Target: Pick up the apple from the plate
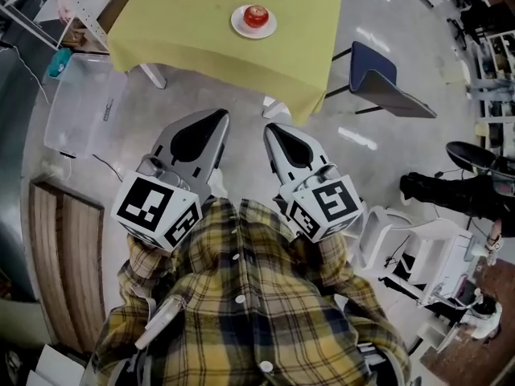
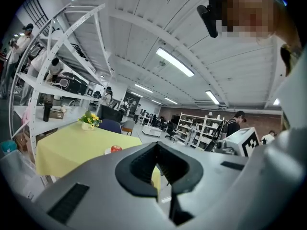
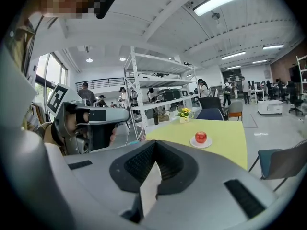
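Left gripper and right gripper, jaws closed and empty, hover over open floor before the table edge; apple on plate beyond.

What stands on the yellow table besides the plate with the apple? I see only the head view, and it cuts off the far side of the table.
Observer: A small pot of yellow flowers stands near the far edge of the table, behind the plate with the apple.
Operator: From above I am not sure about the jaws. Are they together?
Observer: Yes. In their own views the left gripper and the right gripper both have their jaws together, with nothing between them.
Operator: Is there a seat on the far side?
Observer: Yes, a dark blue chair stands beyond the table, behind the flowers.
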A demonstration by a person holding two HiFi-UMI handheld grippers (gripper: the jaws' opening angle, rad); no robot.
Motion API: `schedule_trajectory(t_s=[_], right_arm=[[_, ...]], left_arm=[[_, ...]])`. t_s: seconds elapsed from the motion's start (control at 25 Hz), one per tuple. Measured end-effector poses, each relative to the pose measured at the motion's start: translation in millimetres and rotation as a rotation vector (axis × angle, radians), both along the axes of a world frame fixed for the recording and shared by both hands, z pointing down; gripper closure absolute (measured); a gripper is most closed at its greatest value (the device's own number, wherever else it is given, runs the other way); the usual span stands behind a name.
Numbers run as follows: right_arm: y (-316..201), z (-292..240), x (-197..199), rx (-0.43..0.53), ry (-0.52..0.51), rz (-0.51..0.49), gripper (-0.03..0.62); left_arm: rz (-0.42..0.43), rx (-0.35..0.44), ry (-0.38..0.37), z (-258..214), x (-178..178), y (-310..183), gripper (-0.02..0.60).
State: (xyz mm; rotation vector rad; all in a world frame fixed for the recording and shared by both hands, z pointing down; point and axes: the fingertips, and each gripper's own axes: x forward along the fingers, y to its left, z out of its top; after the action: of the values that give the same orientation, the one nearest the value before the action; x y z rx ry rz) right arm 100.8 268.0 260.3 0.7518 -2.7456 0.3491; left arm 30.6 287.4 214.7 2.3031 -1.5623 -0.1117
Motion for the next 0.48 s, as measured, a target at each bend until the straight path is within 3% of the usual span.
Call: schedule_trajectory(t_s=[0.48], right_arm=[[-51.9,26.9,-2.1,-0.078,0.025,0.048,0.597]], left_arm=[[0.007,-0.051,0.024,25.3,-17.8,-53.1,0.575]])
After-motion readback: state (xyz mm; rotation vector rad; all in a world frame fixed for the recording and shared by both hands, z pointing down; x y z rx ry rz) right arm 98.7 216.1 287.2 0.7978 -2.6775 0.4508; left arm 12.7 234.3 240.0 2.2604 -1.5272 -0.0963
